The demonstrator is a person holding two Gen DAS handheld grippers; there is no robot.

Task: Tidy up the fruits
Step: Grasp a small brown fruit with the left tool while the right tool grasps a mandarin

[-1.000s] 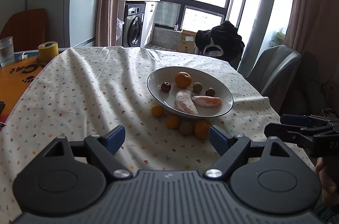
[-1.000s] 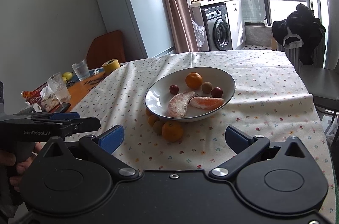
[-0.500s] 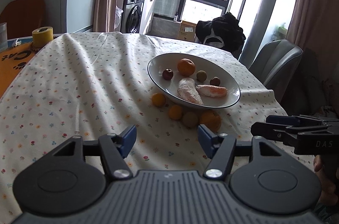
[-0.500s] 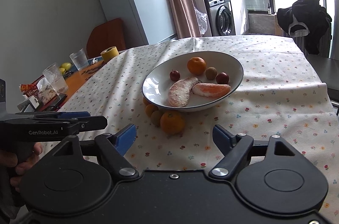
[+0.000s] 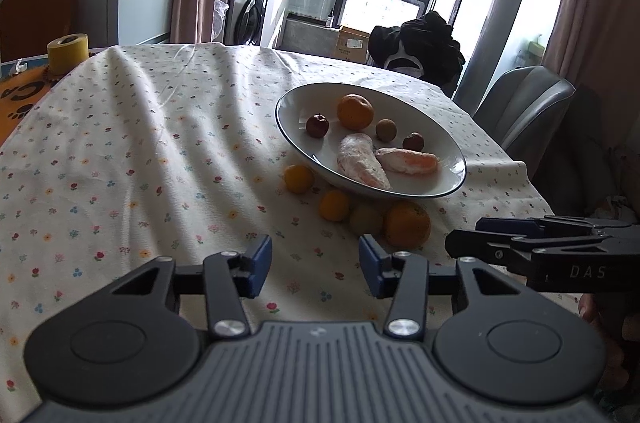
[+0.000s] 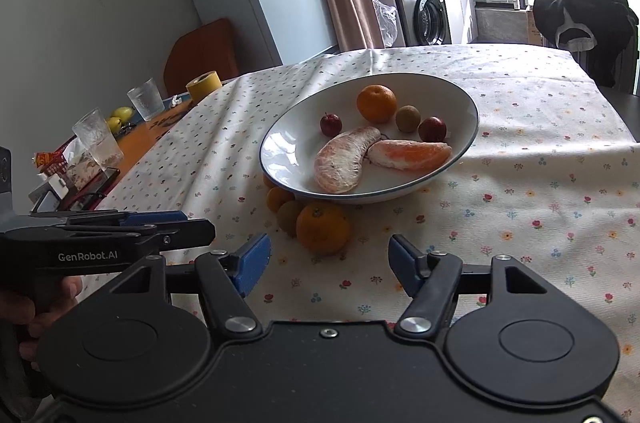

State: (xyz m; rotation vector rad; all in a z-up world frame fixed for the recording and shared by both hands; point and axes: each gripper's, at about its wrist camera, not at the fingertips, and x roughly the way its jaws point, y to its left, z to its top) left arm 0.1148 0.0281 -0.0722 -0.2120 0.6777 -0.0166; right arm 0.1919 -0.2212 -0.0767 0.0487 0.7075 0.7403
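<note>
Orange and nearest, the loose mandarin [image 6: 323, 228] sits on the bench against the near rim of the white bowl [image 6: 472, 127]. My right gripper [image 6: 329, 263] and left gripper [image 5: 311, 265] hover short of it, jaws released and empty. I should advance the right one level, straddle it, and clench gently so it doesn't roll.

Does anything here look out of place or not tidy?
Yes. Four fruits lie on the tablecloth beside the bowl, not in it: a large orange and three smaller ones. One is partly hidden under its rim.
</note>
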